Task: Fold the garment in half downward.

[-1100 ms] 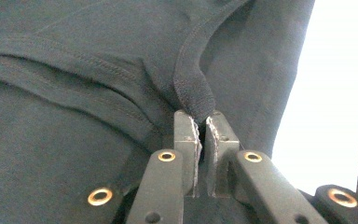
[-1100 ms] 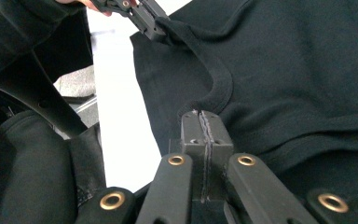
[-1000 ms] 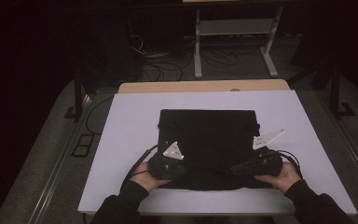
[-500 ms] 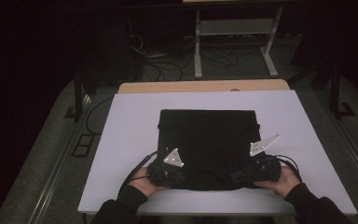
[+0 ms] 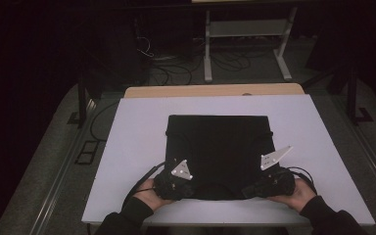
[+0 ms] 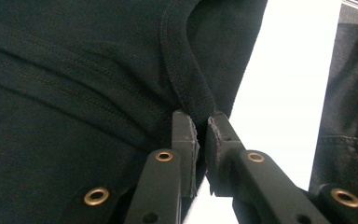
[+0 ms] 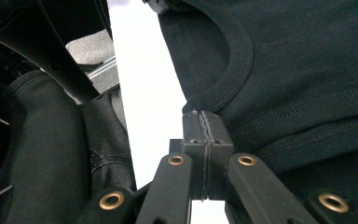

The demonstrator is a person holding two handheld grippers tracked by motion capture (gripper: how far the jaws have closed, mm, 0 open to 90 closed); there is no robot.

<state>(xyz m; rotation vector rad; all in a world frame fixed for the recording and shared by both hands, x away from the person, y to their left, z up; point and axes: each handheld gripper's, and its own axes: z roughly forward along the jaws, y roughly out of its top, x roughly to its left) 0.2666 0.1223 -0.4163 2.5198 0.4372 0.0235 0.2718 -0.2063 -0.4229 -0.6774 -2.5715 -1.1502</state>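
Here the left tool (image 6: 196,135) has its jaws pinched on the ribbed collar band of a black T-shirt (image 6: 74,84), and the right tool (image 7: 206,128) has its jaws pressed flat together on the same collar at the far side of the neck opening. Seen from above, the left tool (image 5: 175,185) sits at about 7 o'clock and the right tool (image 5: 268,185) at about 5 o'clock of the T-shirt (image 5: 219,147), which lies folded into a rectangle at the middle of the white tabletop (image 5: 137,127), neckline toward the person's hands.
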